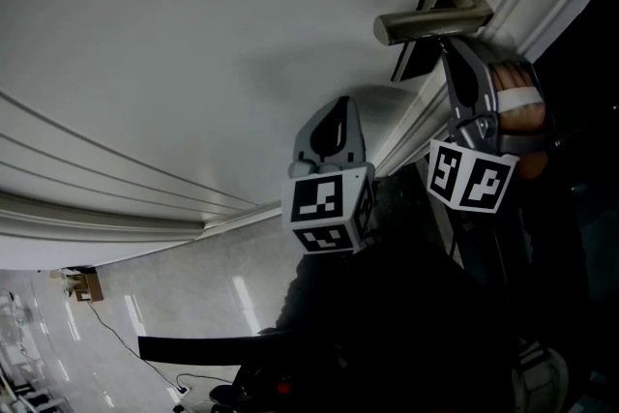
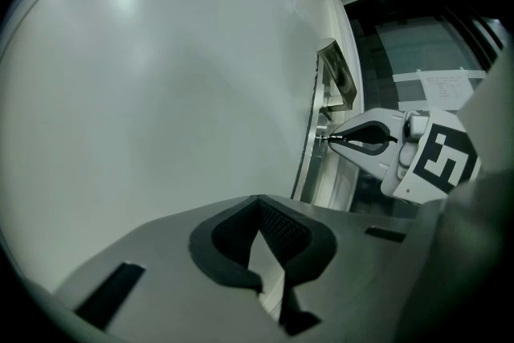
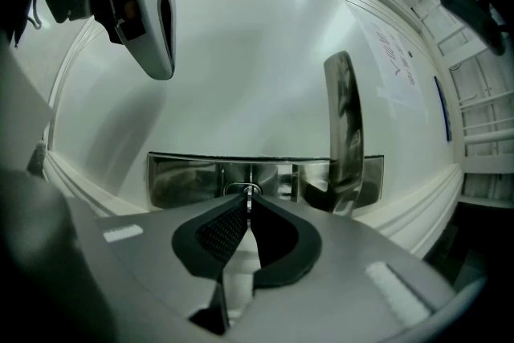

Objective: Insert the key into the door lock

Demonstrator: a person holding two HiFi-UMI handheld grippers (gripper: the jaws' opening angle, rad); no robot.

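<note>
Head view. The right gripper [image 1: 453,53] is raised to the white panelled door [image 1: 193,44], its tips directly under the brushed metal lever handle [image 1: 432,19]. One bare hand [image 1: 522,106] wraps its body, just above its black-and-white marker cube [image 1: 469,174]. The left gripper [image 1: 336,116] stands apart from it, nose to the plain door face, its cube nearest the camera. The key is not resolvable here. Count: two grippers, one handle, one hand.

Left gripper view. The left gripper [image 2: 259,203] has its pads met at the tips with nothing between them. Ahead and to the right, the right gripper [image 2: 371,137] holds its point against the door edge fittings, below the handle [image 2: 341,76].

Right gripper view. The right gripper [image 3: 248,203] is clamped on one thin silver metal key [image 3: 249,206], blade edge-on. The key tip sits at the round keyhole [image 3: 245,189] in the polished steel lock plate [image 3: 185,181], straight ahead of the jaws. Depth of entry cannot be read. The handle [image 3: 344,120] lies right of the jaws; the left gripper [image 3: 157,20] is upper left. Count: one key, one keyhole, one plate.
</note>
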